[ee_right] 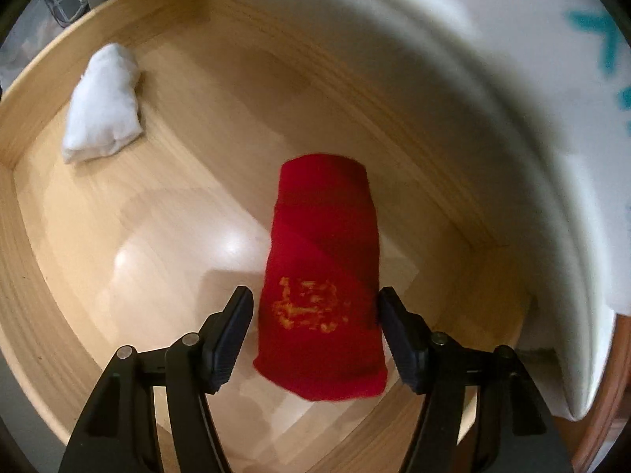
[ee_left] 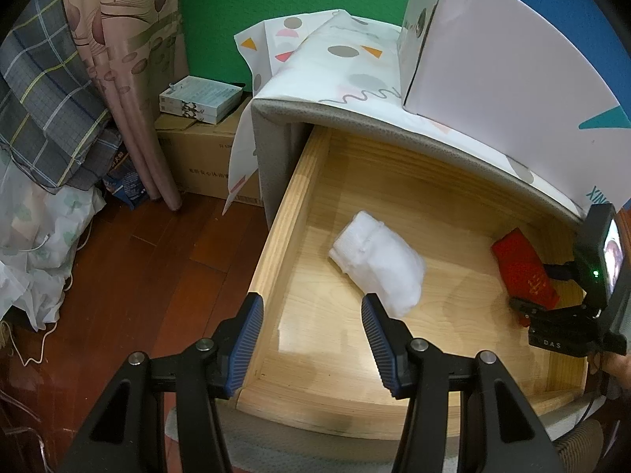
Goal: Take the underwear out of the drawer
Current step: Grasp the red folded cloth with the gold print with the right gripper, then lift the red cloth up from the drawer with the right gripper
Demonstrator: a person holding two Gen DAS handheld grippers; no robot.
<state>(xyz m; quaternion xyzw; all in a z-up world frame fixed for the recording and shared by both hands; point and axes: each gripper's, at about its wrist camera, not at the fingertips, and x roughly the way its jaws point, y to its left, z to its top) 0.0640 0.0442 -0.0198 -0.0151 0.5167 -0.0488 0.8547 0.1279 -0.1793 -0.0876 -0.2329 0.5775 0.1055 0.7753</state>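
Right claw [ee_right: 315, 331] straddles the near end of the red folded underwear [ee_right: 323, 276], jaws apart, pads not pressing yet. Best move, I'd say: sink until the pads flank the full fold thickness, centre on it, close, lift straight up clear of the drawer [ee_left: 276, 228] wall.

Left claw [ee_left: 311, 339] hangs open and empty over the drawer's front corner.

Red piece: tight fold, gold print near the claw, lying on the drawer floor at its right side. White folded underwear [ee_left: 378, 264] lies mid-drawer, well apart.
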